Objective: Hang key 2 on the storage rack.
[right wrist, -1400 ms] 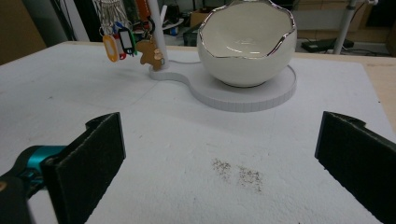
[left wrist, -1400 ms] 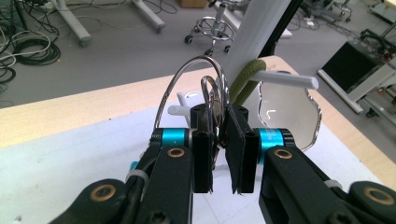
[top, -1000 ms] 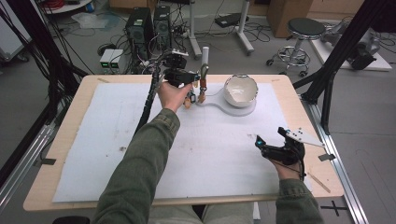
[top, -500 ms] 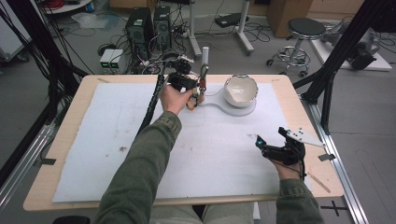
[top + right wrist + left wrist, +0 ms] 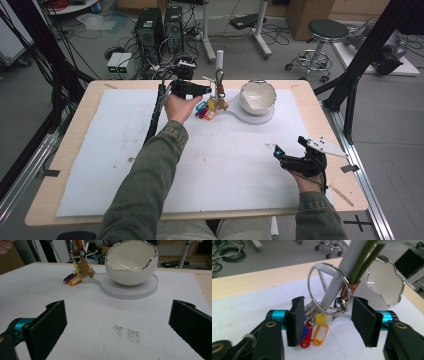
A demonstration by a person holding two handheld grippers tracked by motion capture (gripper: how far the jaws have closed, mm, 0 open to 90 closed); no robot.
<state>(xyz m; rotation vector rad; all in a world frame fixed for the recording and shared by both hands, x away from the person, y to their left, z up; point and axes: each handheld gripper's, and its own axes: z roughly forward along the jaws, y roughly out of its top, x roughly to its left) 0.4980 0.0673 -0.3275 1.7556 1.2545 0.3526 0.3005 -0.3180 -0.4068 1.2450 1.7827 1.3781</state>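
Note:
A bunch of keys (image 5: 210, 106) with red, blue, orange and yellow tags (image 5: 321, 319) hangs by its big metal ring on the white stand (image 5: 219, 59). Its tags touch the mat. My left gripper (image 5: 206, 92) is right at the bunch. Its jaws have just been opening, and in the left gripper view the ring sits between the pads (image 5: 295, 320) without being pressed by my left gripper (image 5: 327, 320). My right gripper (image 5: 289, 146) rests open at the mat's right front. Its wide jaws hold nothing, and my right gripper (image 5: 125, 327) faces the bunch of keys (image 5: 75, 277).
A white egg-shaped bowl (image 5: 257, 96) with a silver rim stands on the stand's round base (image 5: 150, 286), just right of the keys. A white mat (image 5: 115, 150) covers the wooden table (image 5: 330, 120). Computers, cables and a stool sit on the floor beyond.
The left jaws, shut on the key ring before, now stand apart around it. The left hand has dropped slightly toward the mat. The right hand has kept still.

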